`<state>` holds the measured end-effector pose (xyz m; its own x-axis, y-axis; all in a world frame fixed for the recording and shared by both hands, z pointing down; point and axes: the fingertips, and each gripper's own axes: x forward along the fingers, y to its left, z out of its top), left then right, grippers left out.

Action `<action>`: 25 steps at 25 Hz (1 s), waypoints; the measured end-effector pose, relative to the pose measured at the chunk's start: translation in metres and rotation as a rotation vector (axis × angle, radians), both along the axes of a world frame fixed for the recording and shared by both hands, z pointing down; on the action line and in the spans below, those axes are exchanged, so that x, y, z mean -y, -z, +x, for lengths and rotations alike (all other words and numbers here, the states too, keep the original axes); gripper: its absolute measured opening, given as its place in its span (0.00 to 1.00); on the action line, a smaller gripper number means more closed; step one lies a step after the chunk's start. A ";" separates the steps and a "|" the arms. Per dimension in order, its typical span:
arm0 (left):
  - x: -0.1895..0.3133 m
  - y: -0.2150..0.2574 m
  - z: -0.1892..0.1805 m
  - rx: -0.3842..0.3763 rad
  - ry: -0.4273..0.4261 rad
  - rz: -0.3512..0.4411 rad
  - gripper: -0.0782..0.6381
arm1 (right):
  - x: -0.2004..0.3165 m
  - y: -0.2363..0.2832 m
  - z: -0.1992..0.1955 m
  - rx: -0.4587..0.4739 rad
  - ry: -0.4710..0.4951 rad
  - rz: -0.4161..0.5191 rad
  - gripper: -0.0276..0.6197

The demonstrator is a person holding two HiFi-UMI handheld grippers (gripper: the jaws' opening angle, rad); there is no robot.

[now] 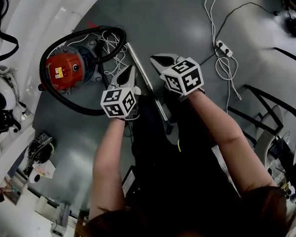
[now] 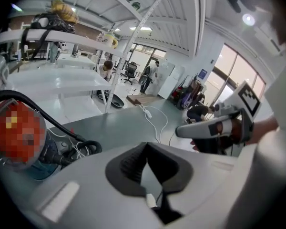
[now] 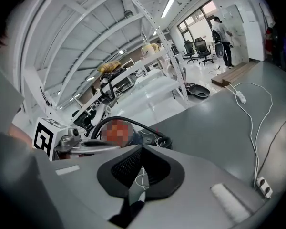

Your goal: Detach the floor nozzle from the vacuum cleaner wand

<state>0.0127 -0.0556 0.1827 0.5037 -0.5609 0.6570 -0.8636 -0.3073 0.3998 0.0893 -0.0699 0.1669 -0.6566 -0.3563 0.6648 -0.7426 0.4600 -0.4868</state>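
**Closing in on the wand, nothing gripped**

Both grippers hang over the grey floor (image 1: 187, 14), jaws pressed together and empty. The left gripper (image 1: 129, 72) is just left of the metal wand (image 1: 142, 73) and the right gripper (image 1: 158, 60) just right of it. The wand runs from beside the red vacuum (image 1: 64, 70) and its black hose (image 1: 84, 110) toward the person's feet. I can't make out the nozzle, as the wand's near end is lost in the dark beneath the arms. This looks like the approach. Next, the jaws must open, one pair steadying the wand and the other taking the nozzle joint.
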 end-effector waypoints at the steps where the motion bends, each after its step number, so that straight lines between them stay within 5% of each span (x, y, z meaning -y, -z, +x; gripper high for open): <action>1: 0.003 -0.008 0.003 -0.003 0.006 -0.005 0.12 | 0.004 -0.010 0.002 0.005 0.003 0.000 0.04; 9: 0.000 -0.116 -0.003 0.085 -0.065 -0.051 0.12 | 0.015 -0.112 -0.016 0.038 -0.006 -0.016 0.04; 17: 0.025 -0.217 -0.035 0.098 -0.038 -0.024 0.12 | 0.034 -0.226 -0.045 0.043 0.052 0.038 0.04; 25: 0.060 -0.319 -0.025 0.095 -0.134 -0.002 0.12 | 0.079 -0.316 -0.069 0.014 0.151 0.132 0.04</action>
<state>-0.0128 -0.1158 0.5016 0.5093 -0.4917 0.7063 -0.8490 -0.4216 0.3187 0.0203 -0.1491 0.4832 -0.7180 -0.3365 0.6093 -0.6537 0.6266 -0.4243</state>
